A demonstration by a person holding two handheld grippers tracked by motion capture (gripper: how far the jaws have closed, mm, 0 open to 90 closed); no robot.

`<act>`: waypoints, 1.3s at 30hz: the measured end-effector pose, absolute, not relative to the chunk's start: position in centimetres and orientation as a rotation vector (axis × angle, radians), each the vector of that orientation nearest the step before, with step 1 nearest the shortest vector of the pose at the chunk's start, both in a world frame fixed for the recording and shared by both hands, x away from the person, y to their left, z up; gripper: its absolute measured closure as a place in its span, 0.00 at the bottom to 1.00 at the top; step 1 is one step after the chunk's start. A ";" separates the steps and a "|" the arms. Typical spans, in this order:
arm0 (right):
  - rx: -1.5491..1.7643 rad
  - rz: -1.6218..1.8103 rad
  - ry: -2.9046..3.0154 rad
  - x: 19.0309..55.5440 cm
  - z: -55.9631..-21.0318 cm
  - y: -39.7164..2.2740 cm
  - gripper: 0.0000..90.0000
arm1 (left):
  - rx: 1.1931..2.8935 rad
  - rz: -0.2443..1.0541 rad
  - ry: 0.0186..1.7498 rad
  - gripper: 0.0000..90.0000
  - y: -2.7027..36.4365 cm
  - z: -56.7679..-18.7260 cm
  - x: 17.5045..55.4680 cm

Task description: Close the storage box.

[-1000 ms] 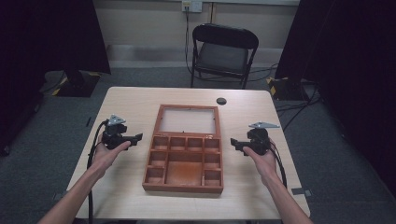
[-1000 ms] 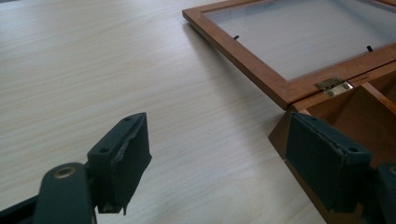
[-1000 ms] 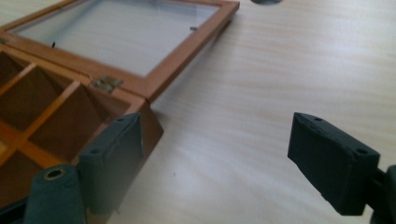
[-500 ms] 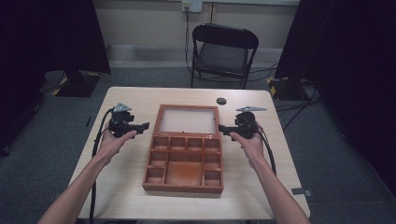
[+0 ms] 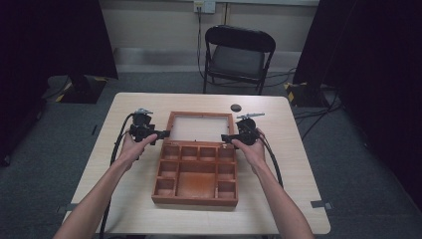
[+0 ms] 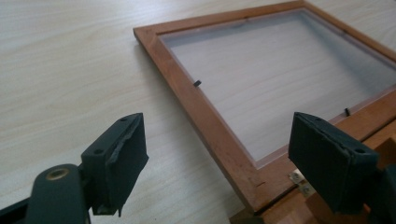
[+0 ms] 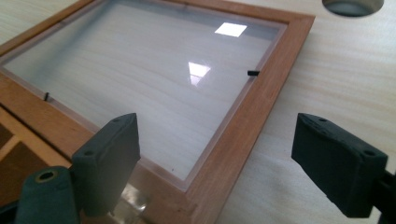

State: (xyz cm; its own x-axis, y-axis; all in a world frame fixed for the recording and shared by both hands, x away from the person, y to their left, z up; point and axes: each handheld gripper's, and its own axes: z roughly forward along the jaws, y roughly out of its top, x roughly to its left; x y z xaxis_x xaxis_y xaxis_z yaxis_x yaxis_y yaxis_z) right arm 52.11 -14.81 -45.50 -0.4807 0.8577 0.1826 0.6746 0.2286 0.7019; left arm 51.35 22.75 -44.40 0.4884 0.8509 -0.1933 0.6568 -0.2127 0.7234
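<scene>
1. High view: a wooden box (image 5: 196, 172) lies open mid-worktop (image 5: 298, 164), compartments bare; left gripper (image 5: 160, 133) and right gripper (image 5: 225, 138) flank its glass lid (image 5: 200, 126).
2. Left gripper view: jaws apart, nothing between; box cut off.
3. Right gripper view: jaws apart astride the lid's frame edge, not touching.

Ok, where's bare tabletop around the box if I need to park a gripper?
Free: the strip between the wooden box and the left table edge, the matching strip on the right, and the near edge below the box. The far strip beyond the open lid is bare except for a small dark disc. Crowded: both lid sides, where the left gripper and right gripper sit.
</scene>
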 end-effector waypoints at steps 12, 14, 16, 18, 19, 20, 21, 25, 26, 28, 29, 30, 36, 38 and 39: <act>1.648 1.222 2.232 53.2 -47.7 -14.1 0.12 | 1.968 0.230 1.274 0.23 21.6 -45.6 51.9; 1.667 1.228 2.229 53.3 -47.8 -14.2 0.12 | 1.964 0.213 1.285 0.22 21.4 -45.9 52.0; 1.689 1.250 2.216 53.2 -48.0 -14.1 0.12 | 1.968 0.203 1.279 0.22 21.3 -46.2 52.2; 1.707 1.282 2.219 53.2 -48.2 -13.9 0.12 | 1.966 0.212 1.286 0.22 21.2 -46.3 52.3; 1.707 1.282 2.219 53.2 -48.2 -13.9 0.12 | 1.973 0.217 1.289 0.22 21.2 -46.4 52.4; 1.723 1.292 2.225 53.2 -48.3 -13.7 0.11 | 1.978 0.202 1.295 0.21 21.4 -46.5 52.5; 1.723 1.292 2.225 53.2 -48.3 -13.7 0.11 | 1.978 0.202 1.295 0.21 21.4 -46.5 52.5; 1.729 1.308 2.238 53.3 -48.5 -13.7 0.12 | 1.951 0.160 1.307 0.19 21.6 -46.8 52.8; 1.751 1.328 2.251 53.5 -48.6 -13.8 0.12 | 1.947 0.163 1.309 0.18 21.6 -46.9 52.8; 1.765 1.343 2.257 53.5 -48.7 -13.8 0.12 | 1.936 0.150 1.293 0.18 21.5 -47.1 52.9; 1.761 1.349 2.262 53.6 -48.7 -13.8 0.13 | 1.929 0.133 1.294 0.18 21.5 -47.2 52.9; 1.757 1.355 2.265 53.6 -48.8 -13.8 0.13 | 1.913 0.109 1.304 0.18 21.5 -47.4 53.0; 1.775 1.342 2.267 53.6 -48.6 -13.8 0.15 | 1.893 0.087 1.304 0.18 21.5 -47.6 53.0; 1.774 1.343 2.267 53.6 -48.6 -13.8 0.15 | 1.887 0.062 1.296 0.19 21.4 -47.6 53.1; 1.770 1.346 2.265 53.5 -48.6 -13.8 0.15 | 1.886 0.055 1.289 0.21 21.3 -47.7 53.1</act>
State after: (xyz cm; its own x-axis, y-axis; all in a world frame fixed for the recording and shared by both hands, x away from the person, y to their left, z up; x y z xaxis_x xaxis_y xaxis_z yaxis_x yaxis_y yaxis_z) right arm 53.52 -13.83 -48.62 -0.3777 0.7819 0.4959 0.8094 0.0187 0.5870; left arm 53.09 21.33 -47.65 0.4723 0.7888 -0.3934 0.7522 -0.1281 0.6463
